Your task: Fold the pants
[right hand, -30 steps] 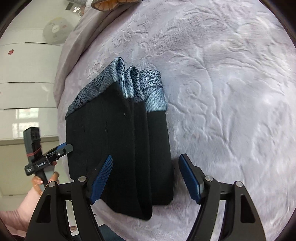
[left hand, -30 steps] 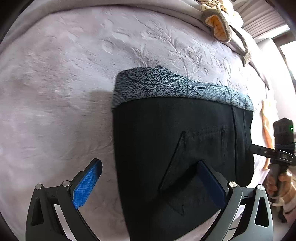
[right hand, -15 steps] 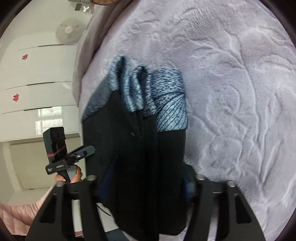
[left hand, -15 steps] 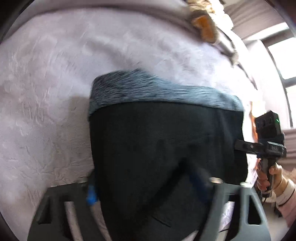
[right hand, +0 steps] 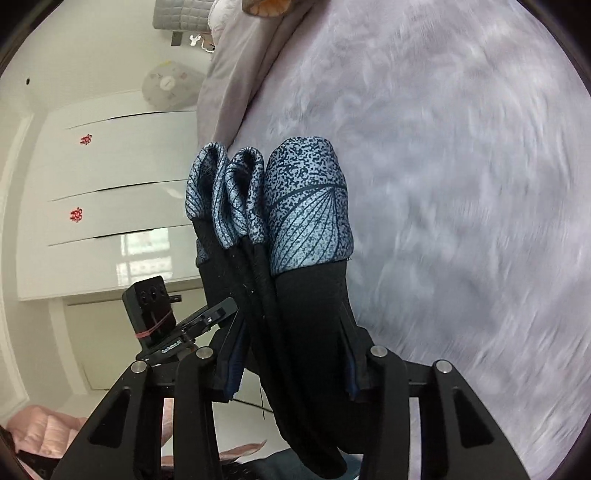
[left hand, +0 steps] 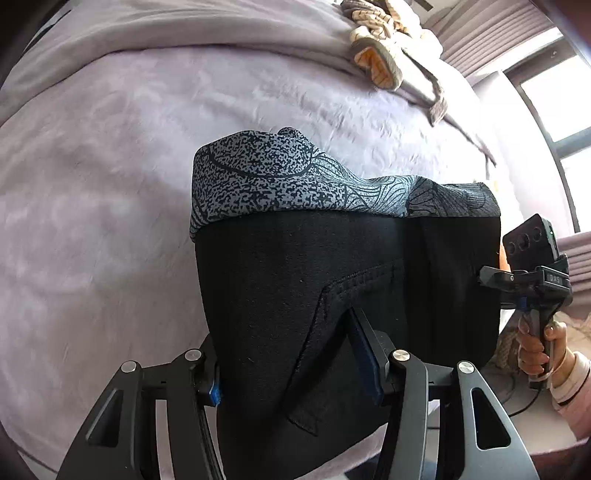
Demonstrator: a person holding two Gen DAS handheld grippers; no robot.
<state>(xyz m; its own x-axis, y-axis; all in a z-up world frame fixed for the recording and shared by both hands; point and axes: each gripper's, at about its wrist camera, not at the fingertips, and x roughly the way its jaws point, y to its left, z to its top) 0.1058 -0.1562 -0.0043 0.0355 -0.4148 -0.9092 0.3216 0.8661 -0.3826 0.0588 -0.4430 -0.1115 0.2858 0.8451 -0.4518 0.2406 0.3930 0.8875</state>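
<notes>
Currently I am listing one item of clothing: folded black pants (left hand: 332, 280) with a grey patterned band (left hand: 295, 184) along their far edge, hanging in both grippers above the lilac bed (left hand: 110, 184).

Left gripper (left hand: 291, 369): its jaws have just been closing and are now pressing on the near edge of the pants, one blue pad (left hand: 364, 354) sitting on the dark cloth beside a stitched pocket seam, the other mostly hidden at the cloth's left edge.

Right gripper (right hand: 291, 369): its jaws have likewise just been closing, and I am seeing them clamped on the stacked layers at one end of the bundle (three rolled folds of the patterned band are showing edge-on from this side).

Further entries: a person's hand (left hand: 535, 343) is gripping the right gripper's handle at the right edge of the left wrist view; a cream and orange knitted item (left hand: 376, 62) is lying on a folded grey blanket (left hand: 221, 33) at the far side of the bed; white cupboard doors (right hand: 110, 184) with small red stickers are standing beyond the bed in the right wrist view.
</notes>
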